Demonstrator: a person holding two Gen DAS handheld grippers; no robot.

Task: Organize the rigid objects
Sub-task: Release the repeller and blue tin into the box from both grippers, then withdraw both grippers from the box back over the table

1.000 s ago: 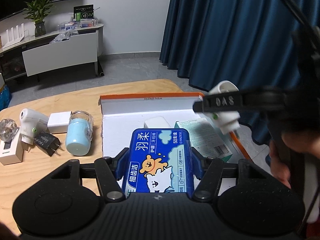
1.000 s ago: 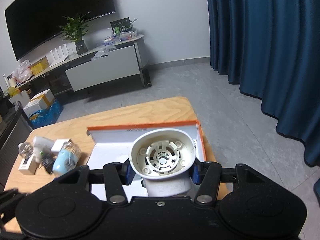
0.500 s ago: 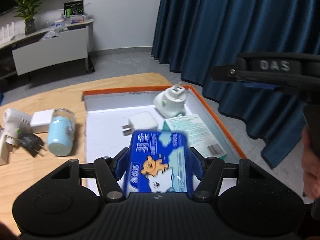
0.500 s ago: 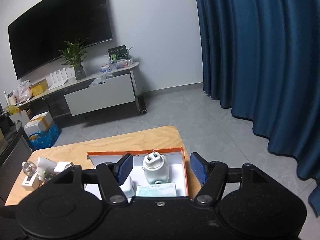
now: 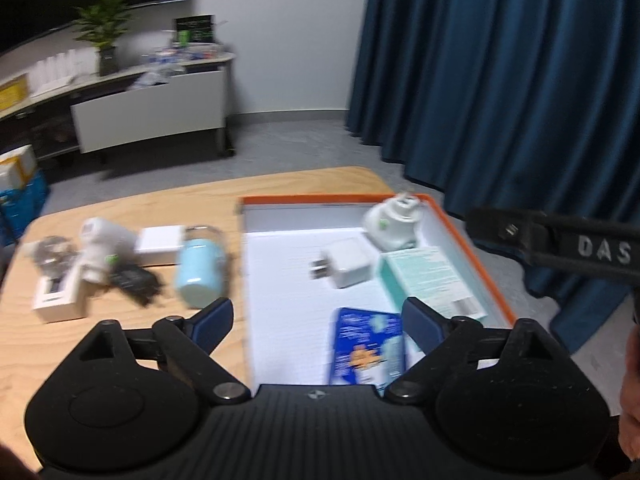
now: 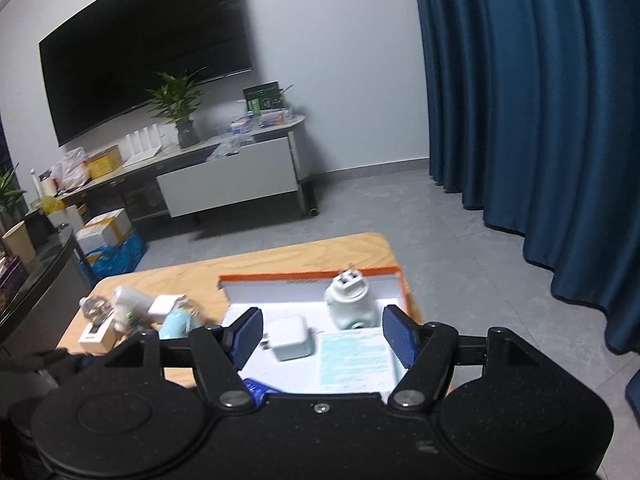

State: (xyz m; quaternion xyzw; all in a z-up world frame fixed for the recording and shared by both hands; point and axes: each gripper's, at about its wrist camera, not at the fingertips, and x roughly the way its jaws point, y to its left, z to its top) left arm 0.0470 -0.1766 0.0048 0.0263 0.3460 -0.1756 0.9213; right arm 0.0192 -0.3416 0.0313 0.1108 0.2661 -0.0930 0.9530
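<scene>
An orange-rimmed white box sits on the wooden table's right side. In it lie a blue tissue pack, a white charger, a teal carton and a white plug-in device. My left gripper is open and empty above the box's near left edge. My right gripper is open and empty, raised above the box; the charger, carton and plug-in device show between its fingers.
Left of the box on the table lie a light blue jar, a black plug, a white plug-in device, white boxes and a clear bulb. Blue curtains hang at right.
My left gripper opened and let go of the blue tissue pack, which now lies in the box. My right gripper, which had released the white plug-in device, rose further.
</scene>
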